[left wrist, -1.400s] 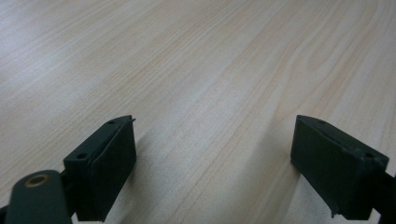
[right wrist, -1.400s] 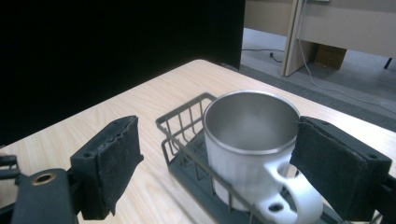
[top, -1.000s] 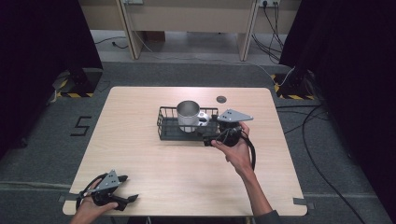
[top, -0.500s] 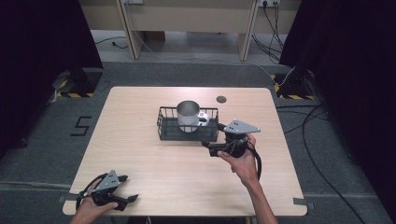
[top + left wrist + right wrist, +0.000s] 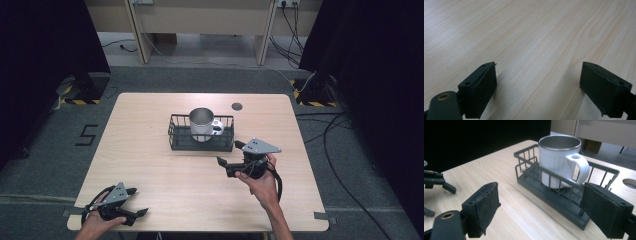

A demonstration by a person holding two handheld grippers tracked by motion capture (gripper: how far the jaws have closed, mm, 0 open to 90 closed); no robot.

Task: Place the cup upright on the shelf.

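Right tongs (image 5: 229,153): jaws apart, nothing between them, held off the worktop (image 5: 150,165). Mug (image 5: 201,124) stands upright in the wire basket (image 5: 175,132) just ahead of these tongs, handle turned toward them. Left tongs (image 5: 138,201): open and empty, low over bare wood, well apart from the basket.

Judgement: mug looks placed, and the step is clearing away. Draw the right tongs straight back, jaws kept wide, clear of handle and wire rim. Mind the trailing cable.
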